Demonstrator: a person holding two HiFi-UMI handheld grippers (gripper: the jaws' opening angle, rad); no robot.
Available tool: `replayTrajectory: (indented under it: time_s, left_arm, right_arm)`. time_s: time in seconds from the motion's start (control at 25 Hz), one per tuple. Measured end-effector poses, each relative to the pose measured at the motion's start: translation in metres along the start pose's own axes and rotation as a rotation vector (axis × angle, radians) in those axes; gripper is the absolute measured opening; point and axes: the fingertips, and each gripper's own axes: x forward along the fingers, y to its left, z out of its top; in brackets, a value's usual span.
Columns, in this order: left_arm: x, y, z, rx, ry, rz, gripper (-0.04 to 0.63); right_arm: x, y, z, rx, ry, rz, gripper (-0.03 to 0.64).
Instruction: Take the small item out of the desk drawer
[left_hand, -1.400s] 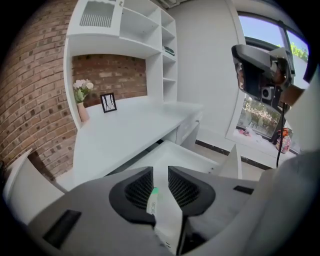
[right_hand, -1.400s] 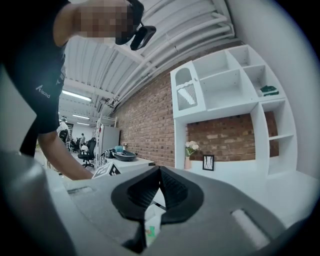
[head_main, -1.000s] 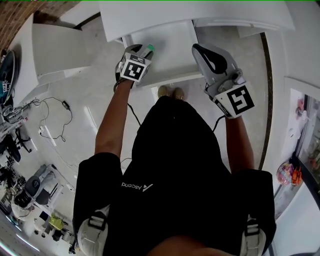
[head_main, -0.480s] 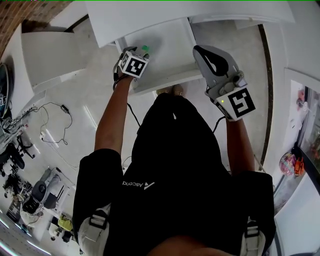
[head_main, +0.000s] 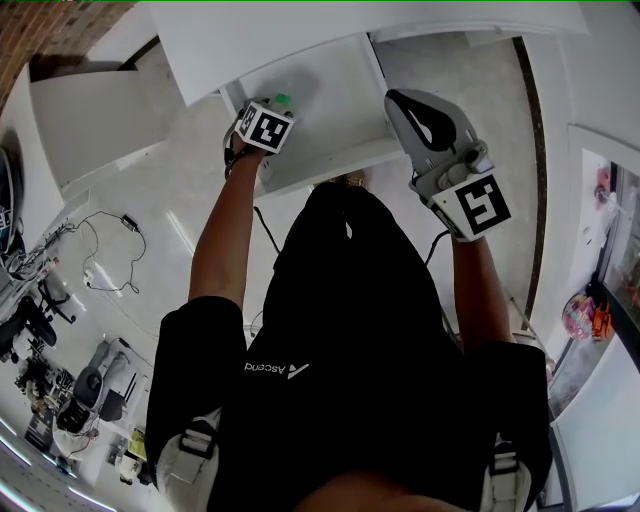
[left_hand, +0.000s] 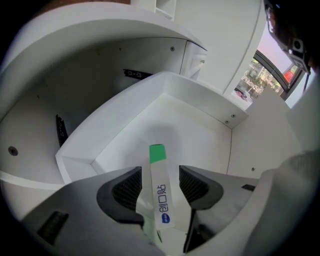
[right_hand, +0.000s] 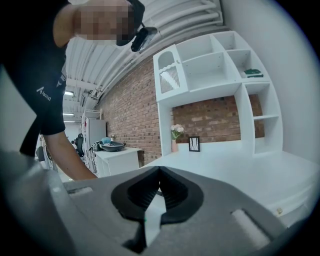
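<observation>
While the drawer (left_hand: 200, 135) stands pulled out under the desk (head_main: 330, 25), left tool (left_hand: 160, 174): reaching down into the drawer, jaws spread wide, released, pads clear of the packet on both sides.
stick packet (left_hand: 161, 192): white with a green end, right there over the drawer's floor, lying lengthways in the gap between the left tool's jaws; the green end pokes past the jaw tips toward the drawer's back wall, and the near end is hidden behind the tool's body.
right tool (right_hand: 159, 172): clenched, jaws pressed together on themselves, held off the drawer's right side.
</observation>
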Motion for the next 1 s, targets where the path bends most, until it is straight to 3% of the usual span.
replayTrajectory:
  time_s: [0.08, 0.32, 0.6, 0.8, 1.0]
  left_arm:
    - [0.004, 0.000, -0.003, 0.003, 0.019, -0.003, 0.218]
    - [0.006, 0.007, -0.003, -0.001, 0.037, 0.045, 0.099]
    - [0.001, 0.006, -0.002, -0.013, 0.032, 0.040, 0.091]
    - [-0.022, 0.000, 0.012, -0.014, -0.036, 0.050, 0.089]
    - [-0.058, -0.009, 0.036, -0.017, -0.159, 0.072, 0.087]
  right_arm:
    - [0.001, -0.002, -0.001, -0.001, -0.010, 0.001, 0.002]
    - [-0.004, -0.008, -0.005, 0.001, 0.007, -0.008, 0.002]
    - [-0.002, -0.009, -0.005, 0.005, 0.005, -0.004, 0.002]
    - [-0.007, -0.007, -0.001, 0.006, -0.004, 0.005, 0.002]
    - [-0.012, -0.002, 0.004, -0.001, -0.025, 0.018, 0.002]
